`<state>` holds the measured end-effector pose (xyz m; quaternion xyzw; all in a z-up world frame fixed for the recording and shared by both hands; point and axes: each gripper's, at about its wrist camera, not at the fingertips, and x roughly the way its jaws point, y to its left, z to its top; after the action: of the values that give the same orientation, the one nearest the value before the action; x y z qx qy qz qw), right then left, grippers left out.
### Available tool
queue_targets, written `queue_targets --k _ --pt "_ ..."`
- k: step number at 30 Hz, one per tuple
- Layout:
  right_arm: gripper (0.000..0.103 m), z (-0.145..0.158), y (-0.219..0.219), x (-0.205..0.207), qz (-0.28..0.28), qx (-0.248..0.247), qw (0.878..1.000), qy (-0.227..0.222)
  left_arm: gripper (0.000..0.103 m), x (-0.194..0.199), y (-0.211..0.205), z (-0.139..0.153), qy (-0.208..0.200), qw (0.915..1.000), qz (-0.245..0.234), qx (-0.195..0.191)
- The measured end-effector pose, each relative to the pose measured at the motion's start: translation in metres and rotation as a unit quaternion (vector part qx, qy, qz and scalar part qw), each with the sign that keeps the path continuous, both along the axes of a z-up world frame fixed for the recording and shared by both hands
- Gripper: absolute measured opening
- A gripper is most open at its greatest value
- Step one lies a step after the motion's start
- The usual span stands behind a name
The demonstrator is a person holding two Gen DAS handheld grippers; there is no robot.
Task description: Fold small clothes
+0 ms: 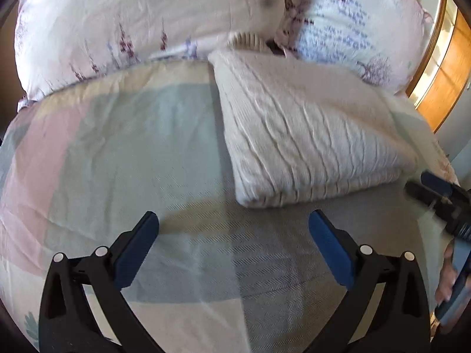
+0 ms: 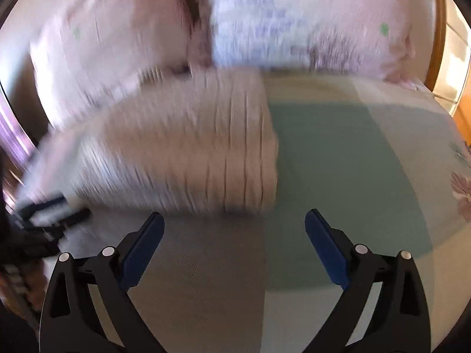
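- The cream knitted sweater (image 1: pixel 309 135) lies folded into a thick pad on the checked bedspread (image 1: pixel 117 147), its far end up against the floral pillows (image 1: pixel 132 14).
- Soft, bulky and floppy, I'd judge — light, not slippery; best taken by a corner or along the near folded edge.
- The left gripper (image 1: pixel 234 226) is spread wide and empty, hovering just short of that edge.
- The right gripper (image 2: pixel 234 226) is likewise wide apart and holds nothing — its view is blurred.
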<state>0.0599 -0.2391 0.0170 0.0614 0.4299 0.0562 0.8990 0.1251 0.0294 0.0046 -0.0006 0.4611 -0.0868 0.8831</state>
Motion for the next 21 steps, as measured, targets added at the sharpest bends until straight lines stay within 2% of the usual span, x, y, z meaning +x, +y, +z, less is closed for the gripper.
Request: queue_targets --k 4,5,21 --pt "0.101 -0.018 0.020 0.006 0.004 -0.048 0.999 0.010 0.101 -0.001 -0.013 -0.007 -0.008 0.9985 0.004 0.054" --pt "0.102 -0.019 0.022 0.007 0.004 -0.054 0.998 0.011 0.101 -0.002 -0.014 -0.007 -0.009 0.9984 0.004 0.056" --pt "0.102 -0.022 0.023 0.010 0.004 -0.052 0.999 0.014 0.101 -0.002 -0.011 -0.010 -0.008 0.9985 0.003 0.053"
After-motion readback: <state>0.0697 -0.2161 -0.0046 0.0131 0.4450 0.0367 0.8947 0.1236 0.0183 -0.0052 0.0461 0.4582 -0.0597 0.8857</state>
